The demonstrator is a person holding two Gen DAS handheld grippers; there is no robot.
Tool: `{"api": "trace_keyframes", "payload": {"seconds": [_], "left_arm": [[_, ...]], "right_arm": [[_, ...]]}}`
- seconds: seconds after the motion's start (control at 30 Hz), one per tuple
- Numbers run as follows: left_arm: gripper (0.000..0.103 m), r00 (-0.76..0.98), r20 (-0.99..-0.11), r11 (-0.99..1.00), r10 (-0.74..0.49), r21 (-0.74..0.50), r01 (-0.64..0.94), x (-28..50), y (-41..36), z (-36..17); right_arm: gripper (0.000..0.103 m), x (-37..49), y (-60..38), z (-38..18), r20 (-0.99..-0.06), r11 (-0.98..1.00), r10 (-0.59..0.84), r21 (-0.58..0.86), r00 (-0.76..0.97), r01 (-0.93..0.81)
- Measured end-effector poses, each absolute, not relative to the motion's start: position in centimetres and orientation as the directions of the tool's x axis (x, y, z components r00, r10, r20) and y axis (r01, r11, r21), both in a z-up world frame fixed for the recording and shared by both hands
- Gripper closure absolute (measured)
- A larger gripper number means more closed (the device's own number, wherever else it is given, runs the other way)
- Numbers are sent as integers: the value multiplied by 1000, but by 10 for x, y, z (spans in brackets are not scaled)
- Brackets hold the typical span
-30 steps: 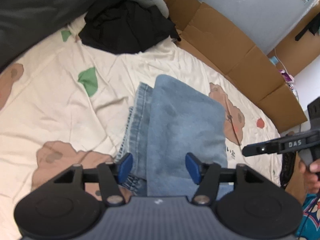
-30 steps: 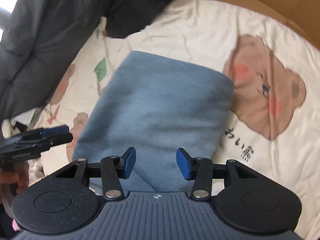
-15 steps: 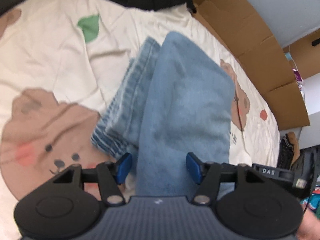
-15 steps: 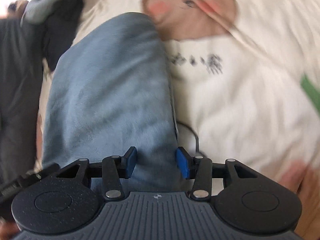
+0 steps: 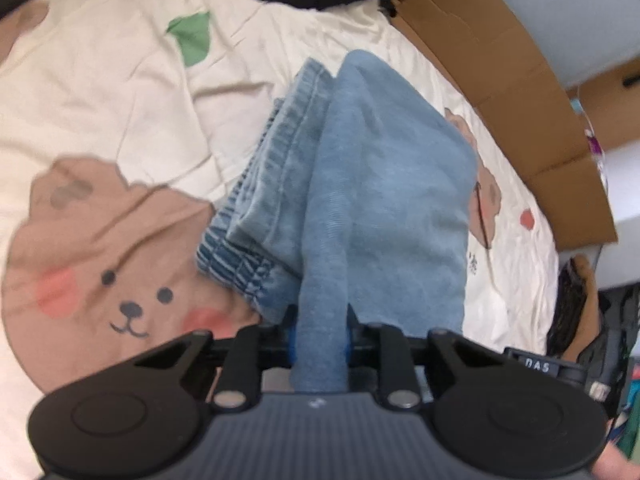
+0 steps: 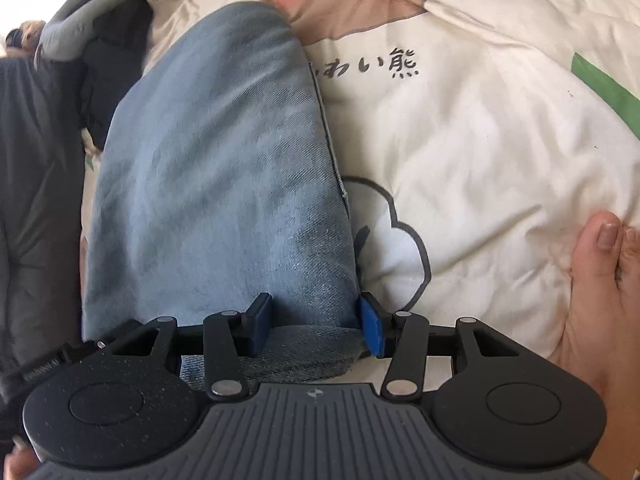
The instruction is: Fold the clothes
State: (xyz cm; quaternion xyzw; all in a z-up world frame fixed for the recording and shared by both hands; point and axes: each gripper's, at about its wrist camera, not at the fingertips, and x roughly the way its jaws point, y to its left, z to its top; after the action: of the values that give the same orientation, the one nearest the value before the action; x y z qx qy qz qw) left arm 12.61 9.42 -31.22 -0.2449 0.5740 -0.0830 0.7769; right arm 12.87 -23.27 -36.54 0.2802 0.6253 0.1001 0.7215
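Denim item: jeans (image 5: 384,184), pale blue, folded into a thick stack on the bear-print bed sheet (image 5: 100,120), waistband end showing at the stack's left side. Left gripper (image 5: 320,342): fingers, spread a second ago, now pinching a bunched ridge of the near edge. Right gripper (image 6: 316,326): fingers half a second ago set at the right-hand near corner, now wider apart, straddling it without clamping. Reading: near edge being secured, probably for a further fold or for lifting the stack aside.
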Motion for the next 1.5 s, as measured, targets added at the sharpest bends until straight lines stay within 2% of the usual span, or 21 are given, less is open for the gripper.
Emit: {"api": "trace_keyframes", "payload": {"seconds": [0.23,0.33,0.43,0.47,0.5,0.6,0.73,0.77,0.83,0.87,0.9,0.97,1.0,1.17,1.33,1.43,1.5], "left_arm": [[82,328,-863,880,-384,-450,-154,132,104,-307],[78,321,-865,874,-385,-454,-175,129,106,-314],[61,320,-859,844,-400,-481,-238,123,107,-319],[50,319,-854,833,-410,-494,-250,120,104,-321],[45,316,-850,825,-423,-505,-253,118,101,-323],[38,311,-831,809,-462,-538,-236,111,88,-329],[40,300,-786,747,-540,-612,-260,104,77,-345],[44,291,-780,742,-554,-621,-252,103,73,-347],[52,272,-766,731,-582,-640,-236,102,66,-352],[61,264,-760,727,-593,-647,-230,101,63,-354],[73,255,-756,723,-603,-653,-224,100,61,-356],[84,246,-758,731,-604,-650,-207,98,58,-358],[86,243,-758,731,-606,-651,-206,96,59,-360],[87,207,-770,747,-604,-637,-191,86,64,-362],[85,189,-794,782,-577,-604,-150,80,73,-345],[76,206,-825,821,-526,-556,-131,82,80,-326],[66,219,-851,852,-478,-510,-122,86,87,-312]], "right_arm": [[52,126,-219,-359,-866,862,472,493,167,120],[52,126,-219,-357,-868,863,471,490,154,123],[51,120,-228,-359,-859,842,489,511,154,176],[51,117,-231,-359,-852,830,499,522,158,194],[51,115,-234,-361,-845,819,511,534,158,208],[51,109,-241,-367,-821,787,549,571,154,236],[51,101,-250,-375,-785,732,597,617,166,287],[51,100,-251,-378,-775,719,610,628,164,297],[52,97,-250,-381,-753,694,639,653,156,303],[57,96,-249,-384,-734,675,662,671,151,307],[66,94,-247,-386,-707,648,692,697,147,305],[69,94,-244,-387,-700,647,699,706,145,290],[74,93,-242,-387,-700,648,700,706,143,284],[84,89,-229,-391,-678,645,732,723,71,248],[83,89,-220,-386,-685,662,728,715,33,222],[80,87,-221,-370,-709,692,705,691,12,209],[76,90,-225,-362,-728,713,685,671,2,205]]}}
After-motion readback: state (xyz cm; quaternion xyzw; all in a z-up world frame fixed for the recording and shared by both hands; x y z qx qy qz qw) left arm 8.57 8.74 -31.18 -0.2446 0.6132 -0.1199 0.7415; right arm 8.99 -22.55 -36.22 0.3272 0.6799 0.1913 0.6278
